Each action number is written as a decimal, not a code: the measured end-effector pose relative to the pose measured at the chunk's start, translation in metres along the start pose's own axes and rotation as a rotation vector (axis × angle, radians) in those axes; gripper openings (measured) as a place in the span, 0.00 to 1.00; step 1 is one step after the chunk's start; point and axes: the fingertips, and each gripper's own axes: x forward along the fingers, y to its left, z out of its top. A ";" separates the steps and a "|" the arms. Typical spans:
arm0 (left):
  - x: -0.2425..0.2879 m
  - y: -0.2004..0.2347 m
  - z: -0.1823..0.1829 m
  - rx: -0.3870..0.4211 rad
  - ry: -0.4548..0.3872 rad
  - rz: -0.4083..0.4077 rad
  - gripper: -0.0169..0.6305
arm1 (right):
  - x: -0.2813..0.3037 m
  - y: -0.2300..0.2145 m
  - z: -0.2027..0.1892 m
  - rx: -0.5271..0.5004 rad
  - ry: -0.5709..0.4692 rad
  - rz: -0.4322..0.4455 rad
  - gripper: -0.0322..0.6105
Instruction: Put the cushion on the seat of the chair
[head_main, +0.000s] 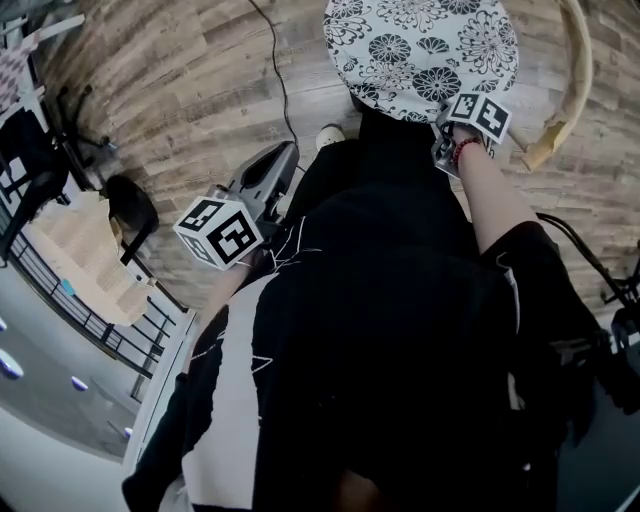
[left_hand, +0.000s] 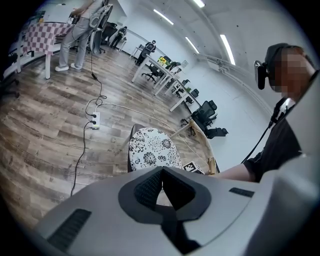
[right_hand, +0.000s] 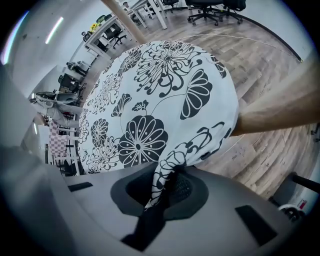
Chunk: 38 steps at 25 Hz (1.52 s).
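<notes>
One round white cushion with a black flower print (head_main: 420, 50) is pinched at its near rim by the right gripper (head_main: 447, 122).

Counted, there are two grippers, one cushion and one chair with a curved pale wooden rail (head_main: 577, 70). In the right gripper view the right gripper (right_hand: 167, 176) has its jaws clamped on a fold of the cushion's (right_hand: 150, 95) edge, and the rest of the cloth spreads away in front of it beside the wooden rail (right_hand: 280, 107). The left gripper (head_main: 280, 160) hangs well apart from the cushion, lower left in the head view, over the wood-plank floor (head_main: 190, 90); in its own view its jaws (left_hand: 161, 172) stand together with nothing between them. From there the cushion (left_hand: 152, 147) lies ahead inside the rail's (left_hand: 200, 137) curve, with a dark edge showing under its left side. Whether it rests fully on the seat cannot be told.
</notes>
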 end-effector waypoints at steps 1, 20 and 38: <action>-0.001 0.002 0.001 -0.001 -0.001 -0.005 0.05 | -0.001 0.001 0.000 0.007 -0.003 -0.002 0.09; -0.028 0.028 -0.021 -0.027 -0.046 -0.027 0.05 | 0.002 0.006 0.000 -0.094 -0.019 -0.053 0.11; -0.070 0.020 -0.014 0.051 -0.119 -0.079 0.05 | -0.040 0.008 -0.017 0.045 -0.143 -0.072 0.37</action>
